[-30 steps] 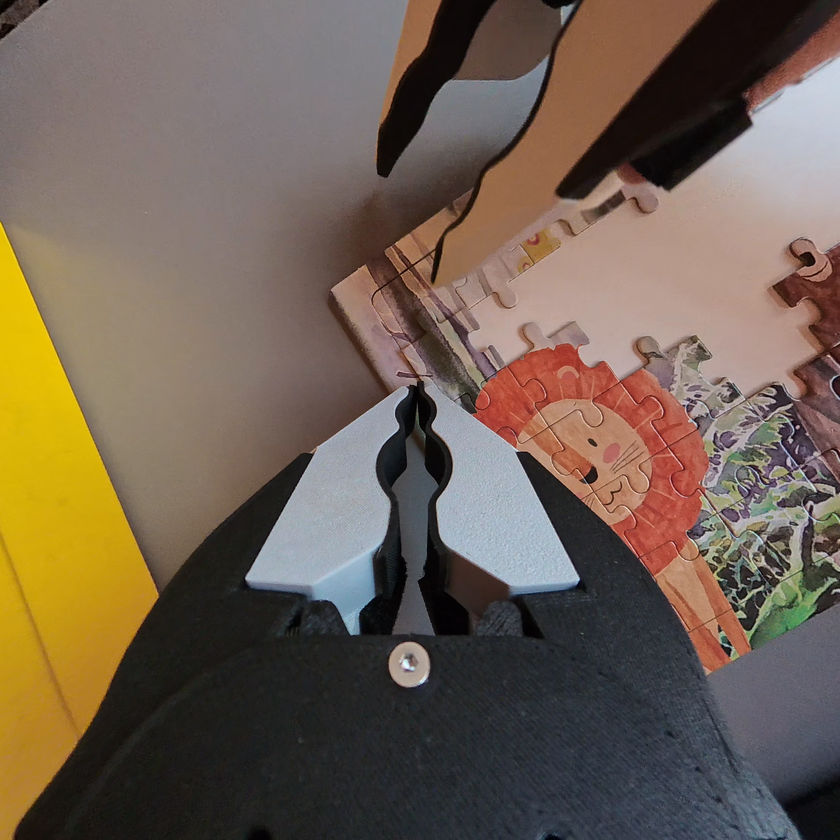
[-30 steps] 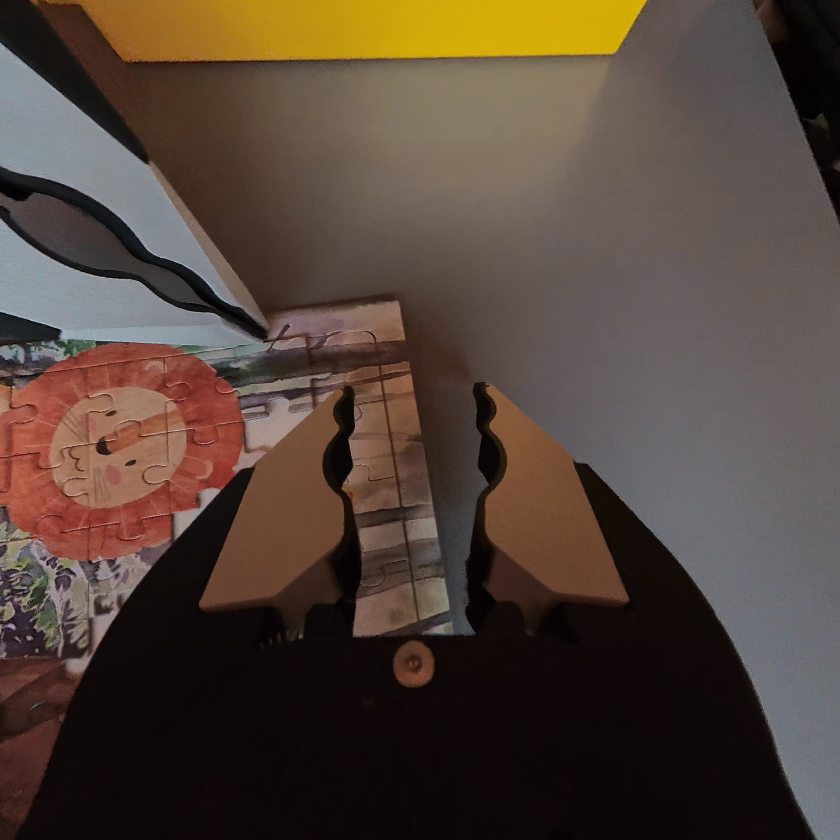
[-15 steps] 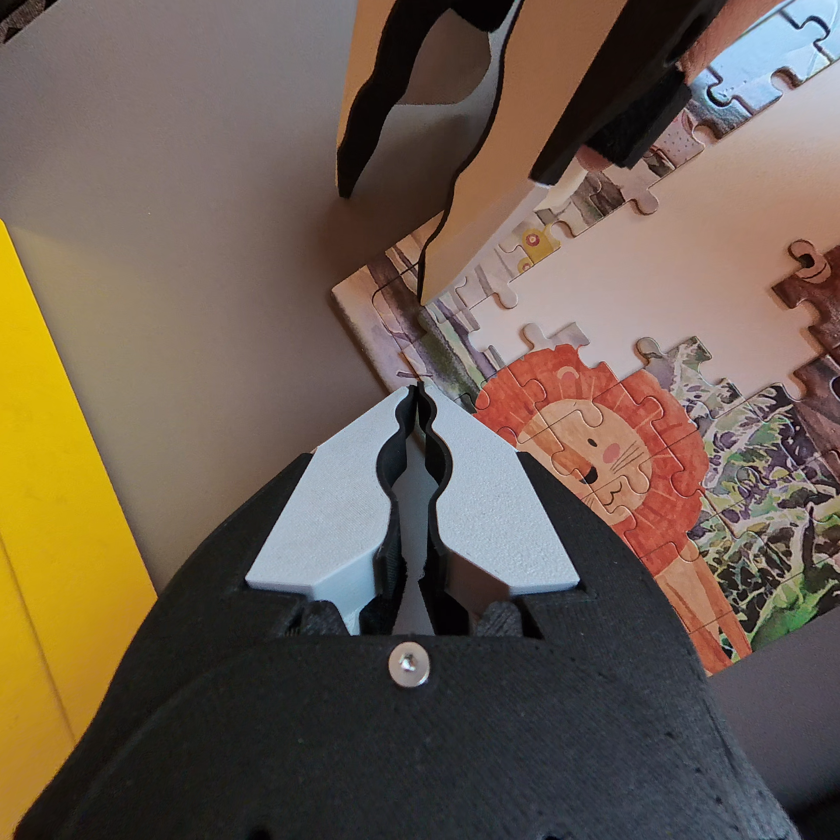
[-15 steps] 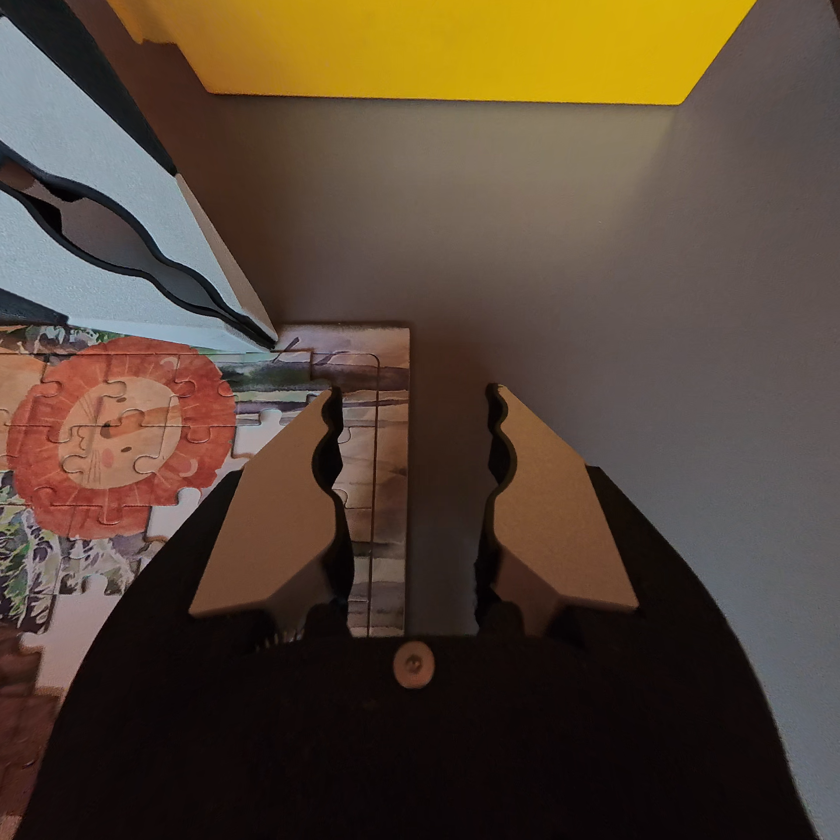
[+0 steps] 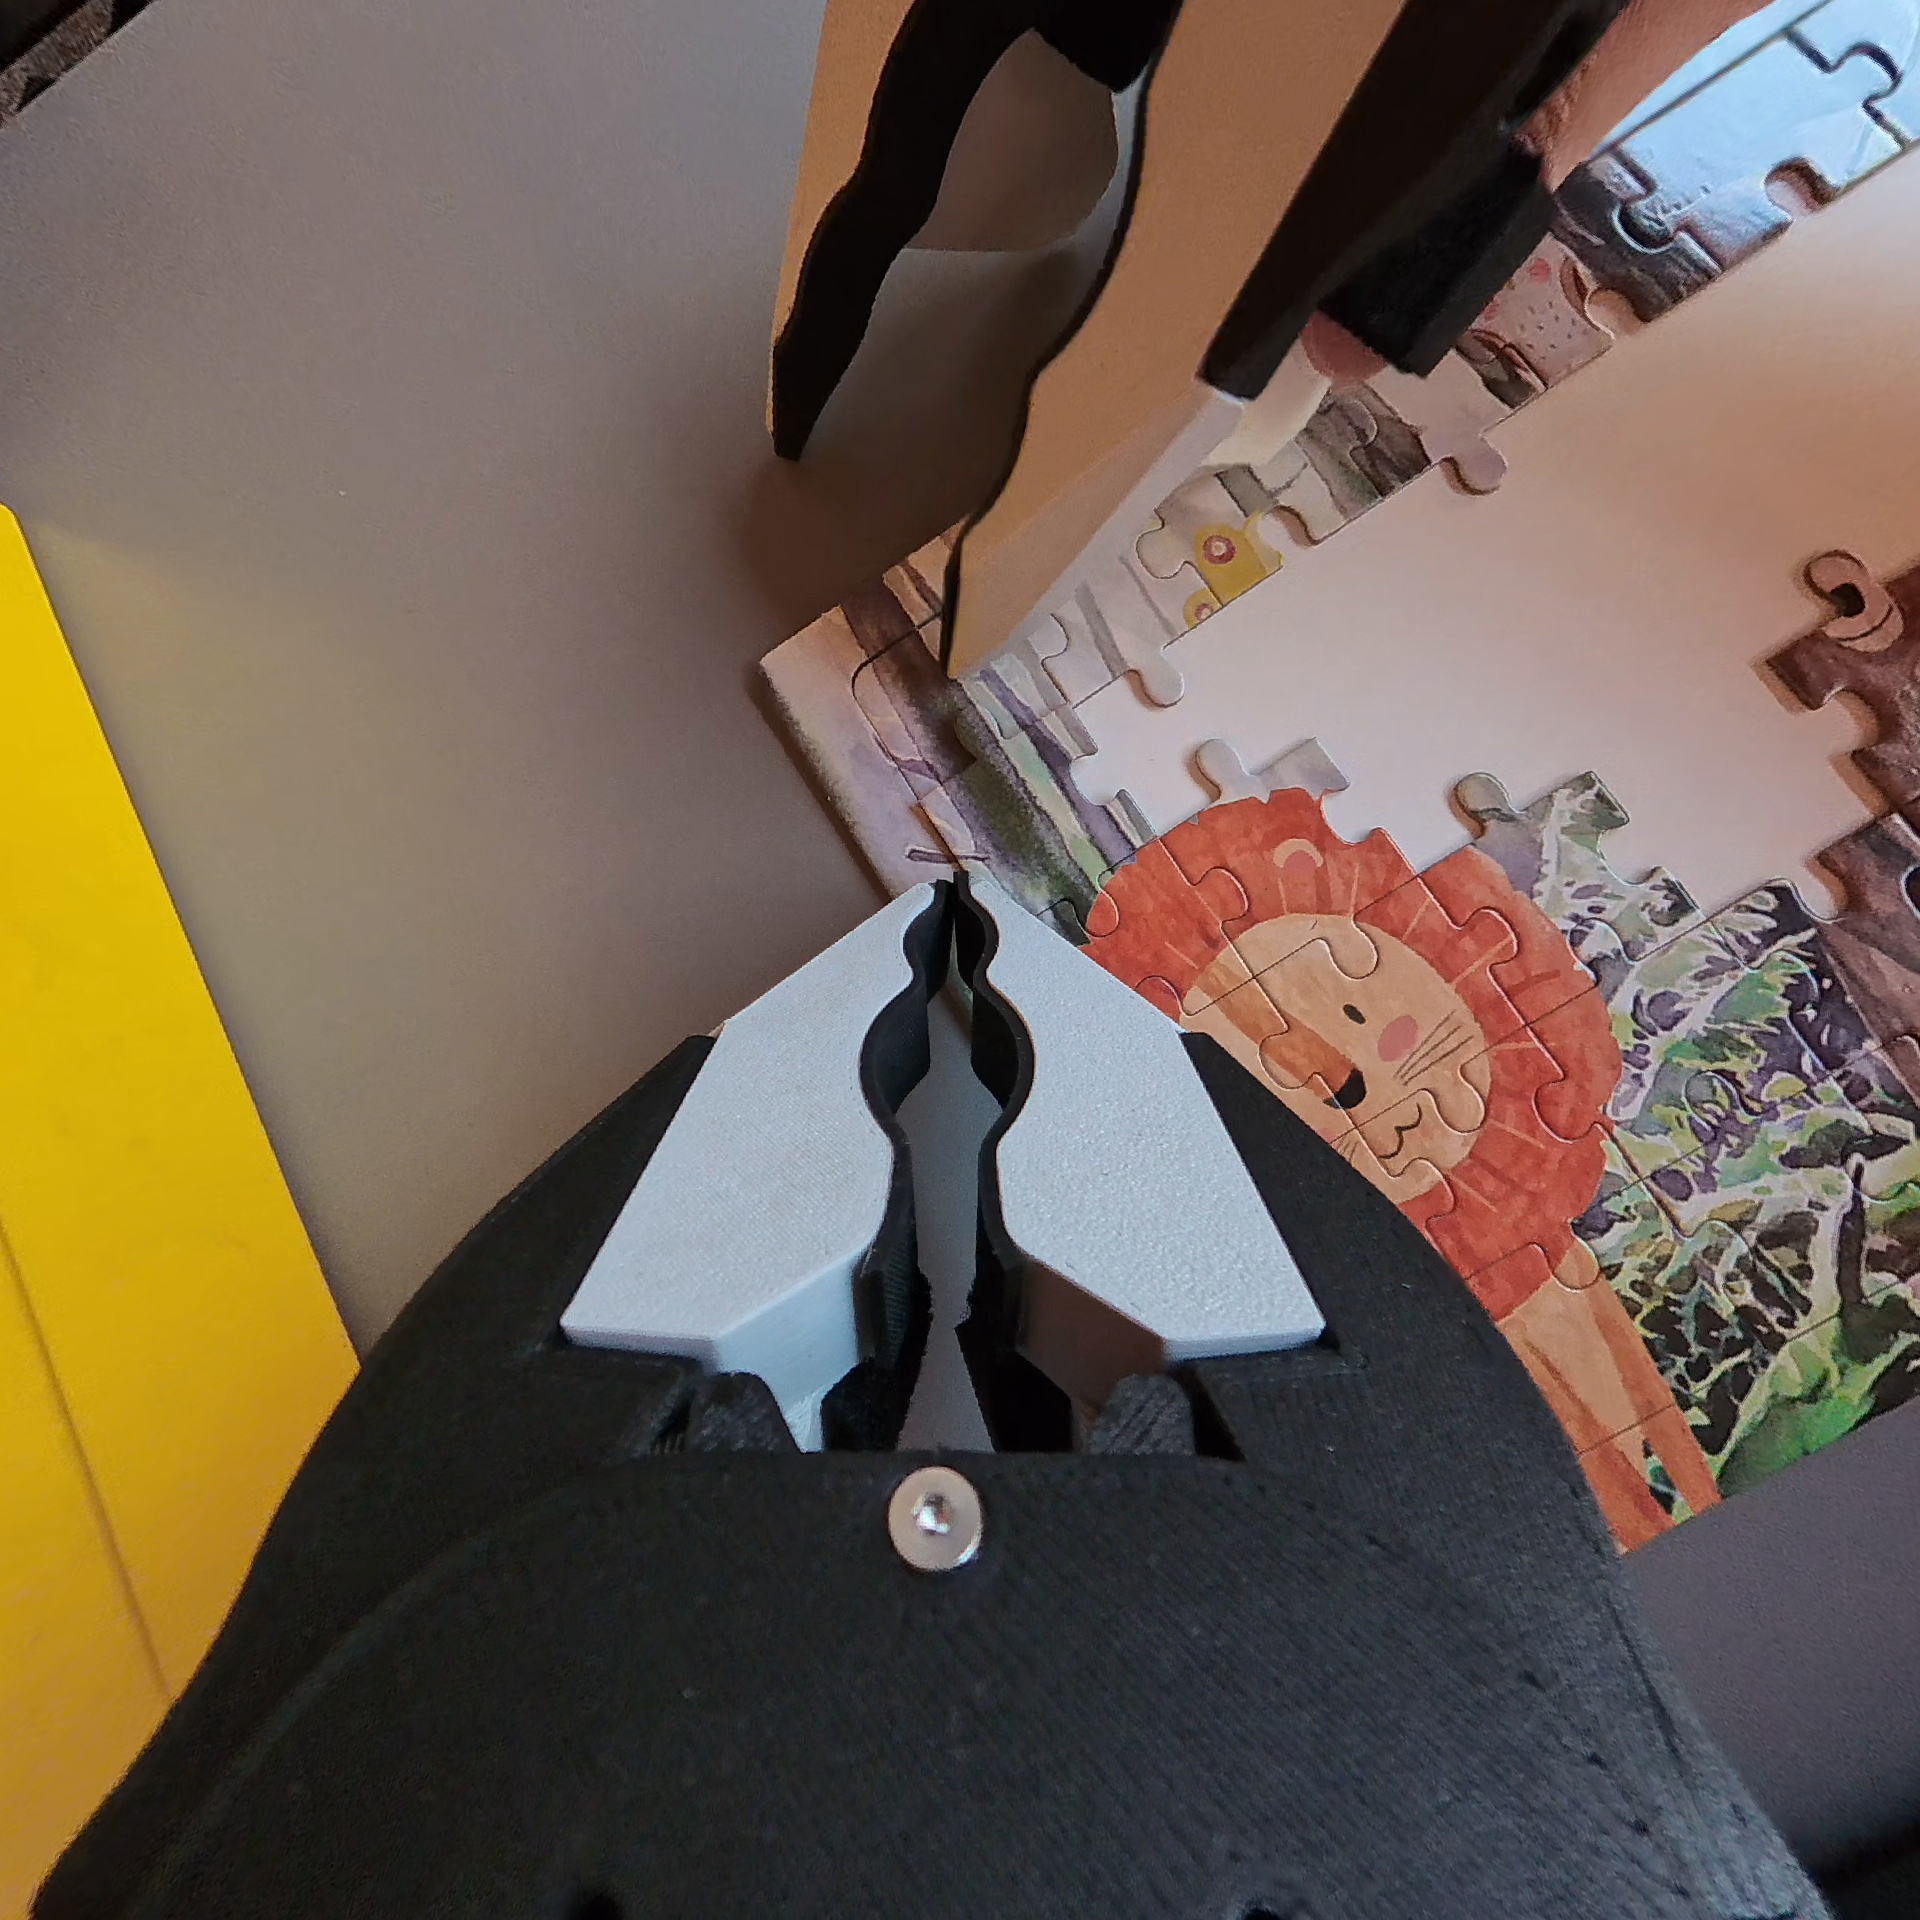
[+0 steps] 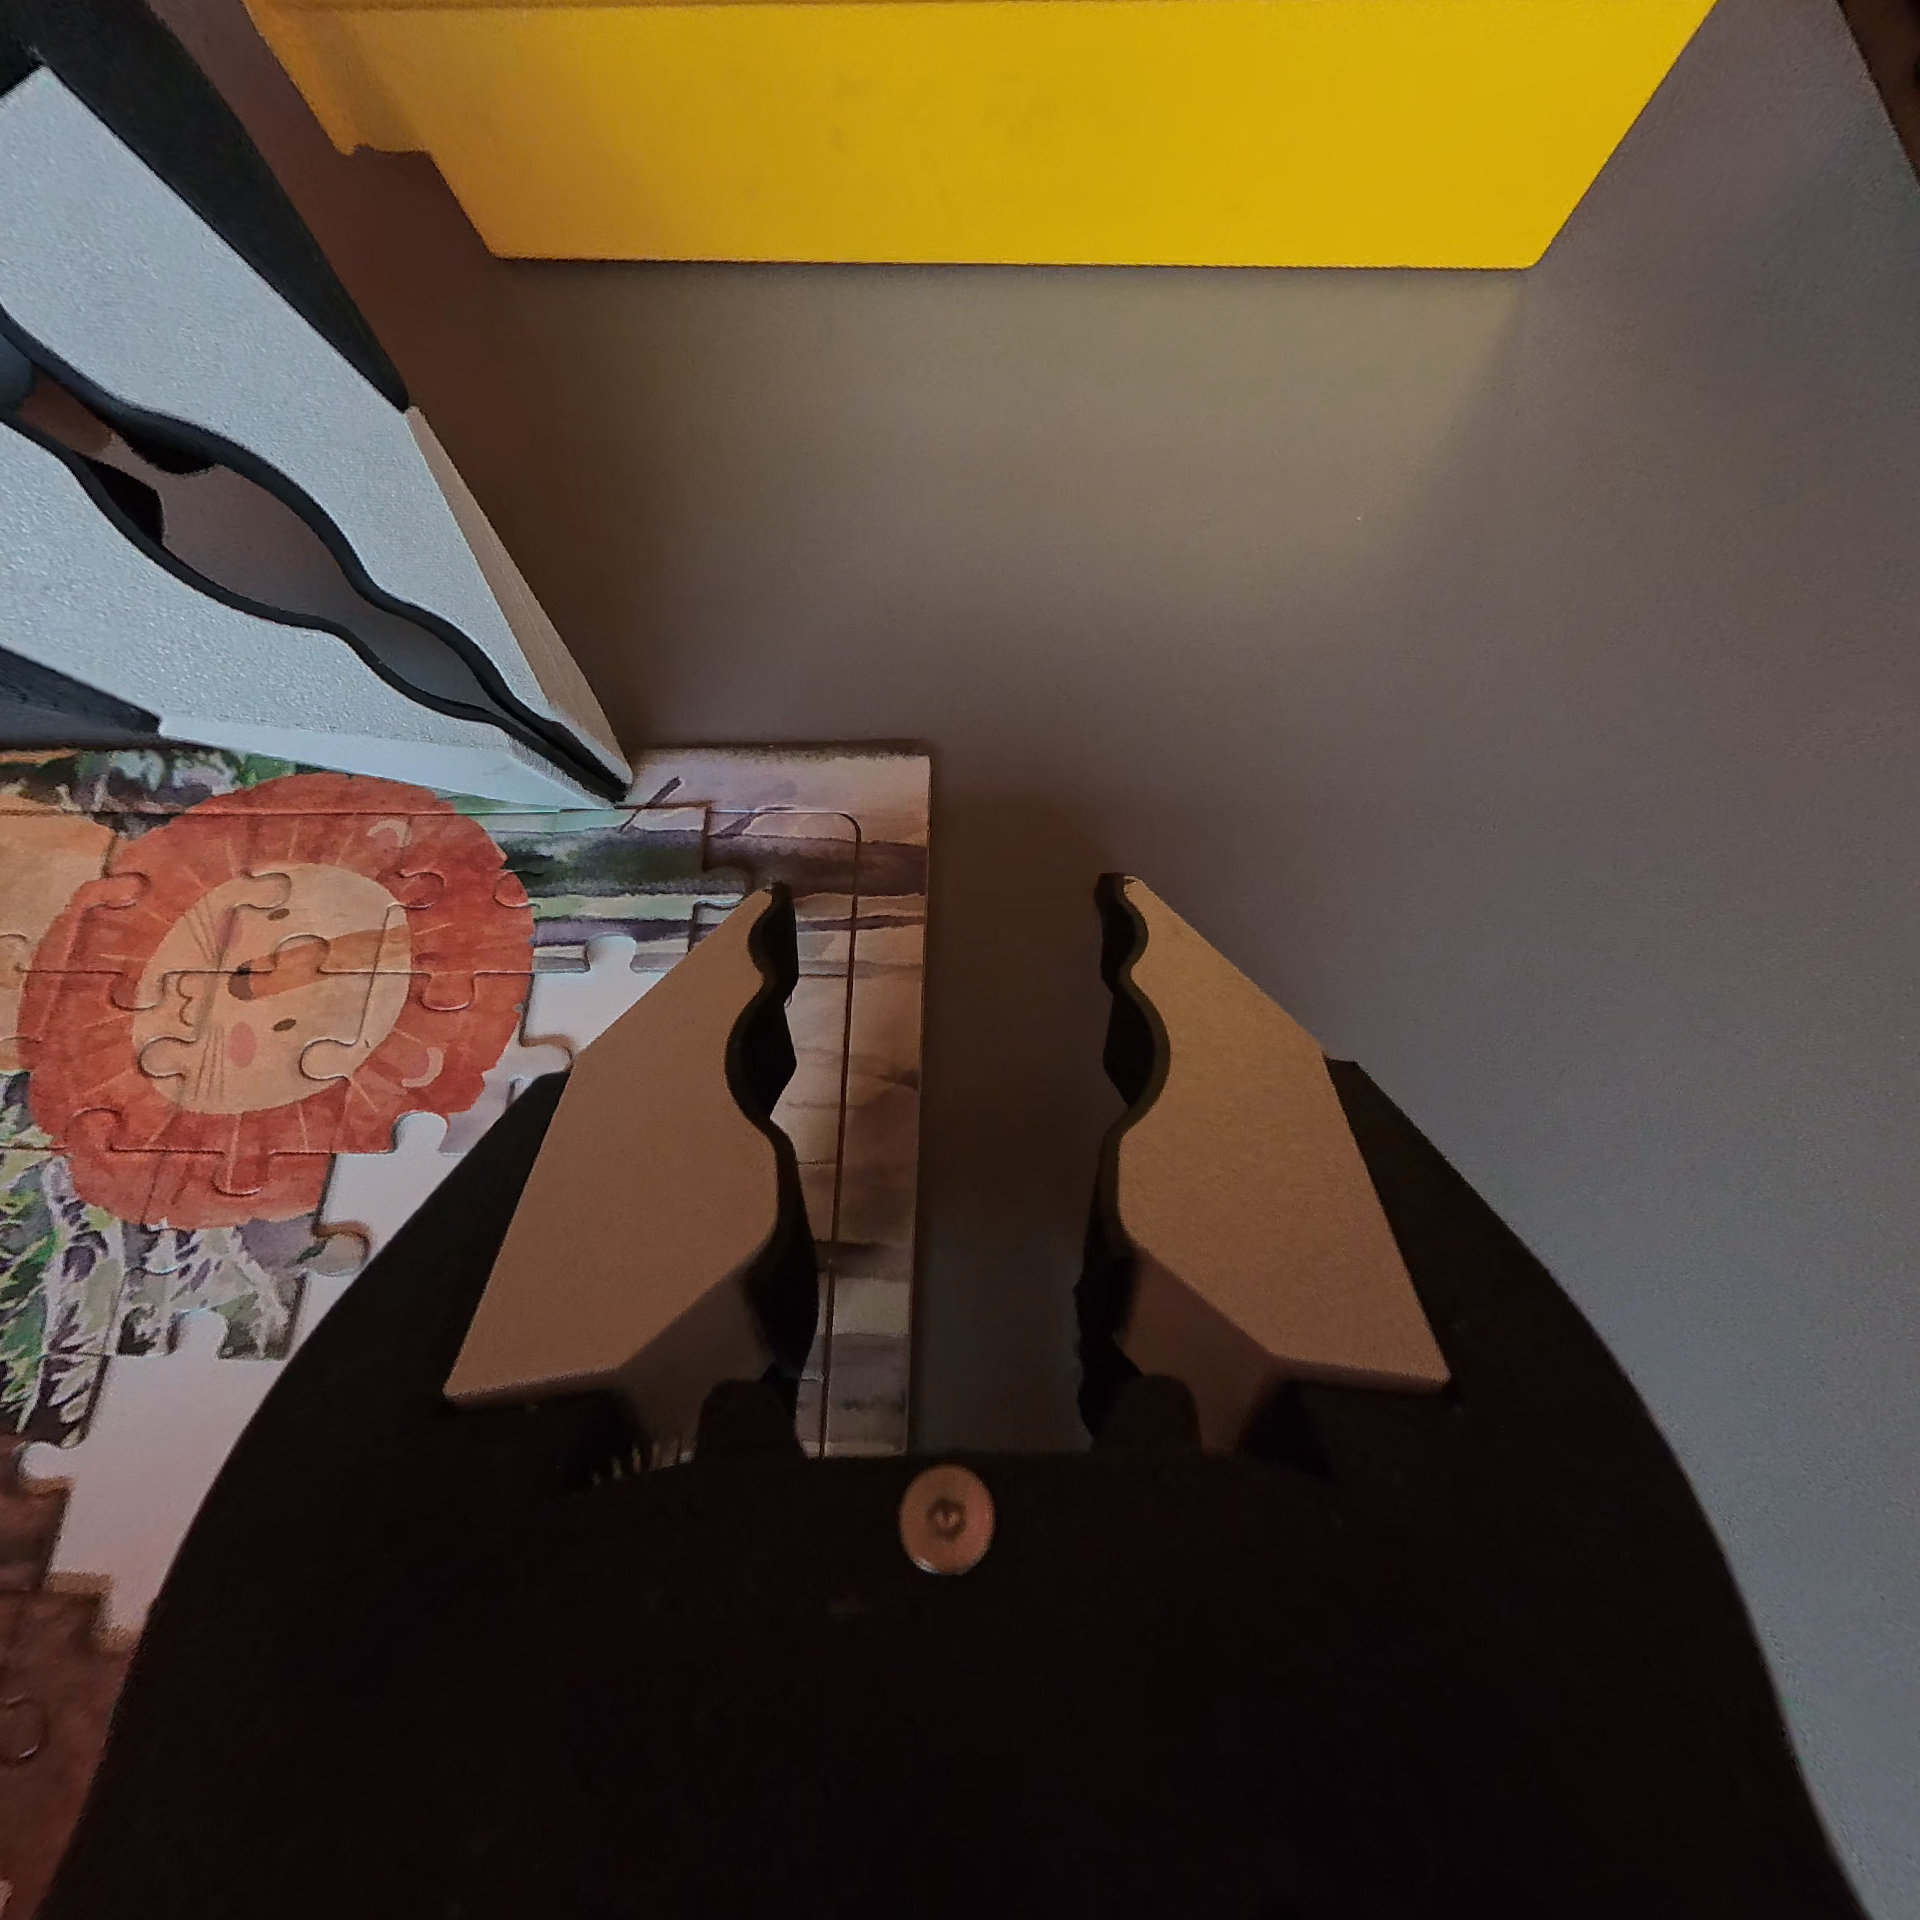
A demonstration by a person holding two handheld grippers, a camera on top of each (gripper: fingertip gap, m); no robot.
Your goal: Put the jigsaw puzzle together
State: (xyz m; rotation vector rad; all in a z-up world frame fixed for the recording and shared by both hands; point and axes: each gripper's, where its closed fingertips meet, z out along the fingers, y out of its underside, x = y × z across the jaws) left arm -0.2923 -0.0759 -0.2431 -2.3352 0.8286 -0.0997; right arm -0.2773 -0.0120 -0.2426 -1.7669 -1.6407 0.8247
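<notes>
1. Pinning the puzzle corner with the left gripper, fingers pressed together and empty, tips at the frame's corner just beside the lion.
2. Right gripper hangs spread and empty, its gap straddling the frame's outer edge; no loose piece shows.
3. Keep the hold light; a push likely slides the board.
4. Bare table lies ahead; the yellow edge bounds it.

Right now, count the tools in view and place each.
2. The left tool, shut, tips at the puzzle board corner; the right tool, open, over the board's edge.
</notes>
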